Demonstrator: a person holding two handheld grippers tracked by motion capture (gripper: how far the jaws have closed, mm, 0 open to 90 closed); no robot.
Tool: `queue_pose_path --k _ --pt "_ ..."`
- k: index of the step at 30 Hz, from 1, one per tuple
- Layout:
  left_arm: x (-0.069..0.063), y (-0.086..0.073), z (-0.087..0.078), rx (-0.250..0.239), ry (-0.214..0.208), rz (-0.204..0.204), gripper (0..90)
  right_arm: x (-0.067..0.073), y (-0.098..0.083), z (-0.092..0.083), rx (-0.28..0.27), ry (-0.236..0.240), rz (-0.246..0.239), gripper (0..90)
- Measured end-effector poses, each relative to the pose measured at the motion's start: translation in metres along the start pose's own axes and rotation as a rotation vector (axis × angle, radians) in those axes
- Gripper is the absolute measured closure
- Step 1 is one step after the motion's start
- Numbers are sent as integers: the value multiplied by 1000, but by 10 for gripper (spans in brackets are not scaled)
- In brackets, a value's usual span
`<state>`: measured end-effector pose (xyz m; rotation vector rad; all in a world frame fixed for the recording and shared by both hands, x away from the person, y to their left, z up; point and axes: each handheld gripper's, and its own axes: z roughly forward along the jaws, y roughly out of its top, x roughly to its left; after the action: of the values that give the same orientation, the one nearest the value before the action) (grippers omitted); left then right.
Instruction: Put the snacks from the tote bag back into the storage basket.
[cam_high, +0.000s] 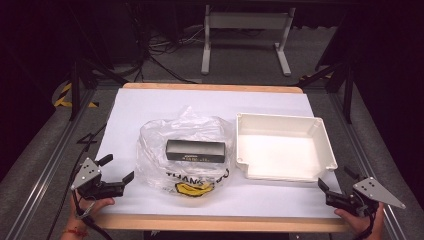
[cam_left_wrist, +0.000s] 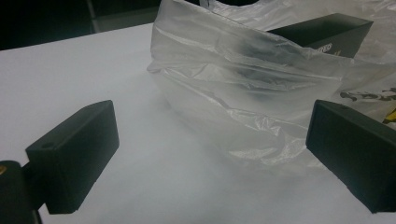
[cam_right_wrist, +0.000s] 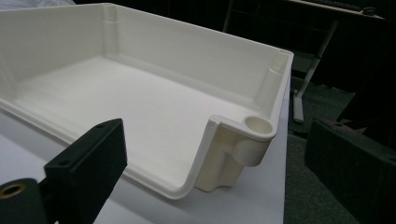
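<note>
White-covered tabletop (cam_high: 150, 105), wooden edge showing at near and far sides. Landmark: cream tray (cam_high: 327, 145), sitting right of centre, empty, low front lip with a round post socket at its near corner.

Clear plastic bag (cam_high: 155, 137) lies just left of the tray, crumpled, close to the tray's left wall; whether they touch cannot be told. Yellow and black print on the bag's near side. A long black box (cam_high: 195, 150) lies flat inside the bag, long side facing the tray's left wall, pale lettering on its side too small to read.

Left gripper (cam_high: 119, 173) rests well to the left of the tray, near the bag's left edge, held by a hand (cam_high: 87, 209) at the tabletop's near edge. Jaws released, spread wide, nothing between them; bag just ahead.

Right gripper (cam_high: 336, 184) sits just off the tray's near right corner, held by the other hand (cam_high: 357, 220). Jaws released, wide apart, holding nothing.
</note>
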<state>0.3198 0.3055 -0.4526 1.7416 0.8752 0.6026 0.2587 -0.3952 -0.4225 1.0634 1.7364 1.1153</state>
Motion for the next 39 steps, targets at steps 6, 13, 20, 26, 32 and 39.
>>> queue_pose_path --k 6,13,20,26,32,39 --pt "-2 1 -4 -8 -5 8 35 2 6 -2 -5 3 -18 80" --pt "-1 0 -4 1 -9 7 37 2 12 -6 -15 0 -23 83" --pt "-3 0 -3 8 -7 12 38 4 21 -7 -18 21 -52 95" --pt "-3 1 -3 11 -10 15 38 10 34 -5 -11 68 -90 123" --pt "-4 1 -3 20 -17 18 40 17 47 1 -7 133 -134 196" --pt "-4 0 -2 15 -20 16 42 28 67 12 11 194 -186 217"
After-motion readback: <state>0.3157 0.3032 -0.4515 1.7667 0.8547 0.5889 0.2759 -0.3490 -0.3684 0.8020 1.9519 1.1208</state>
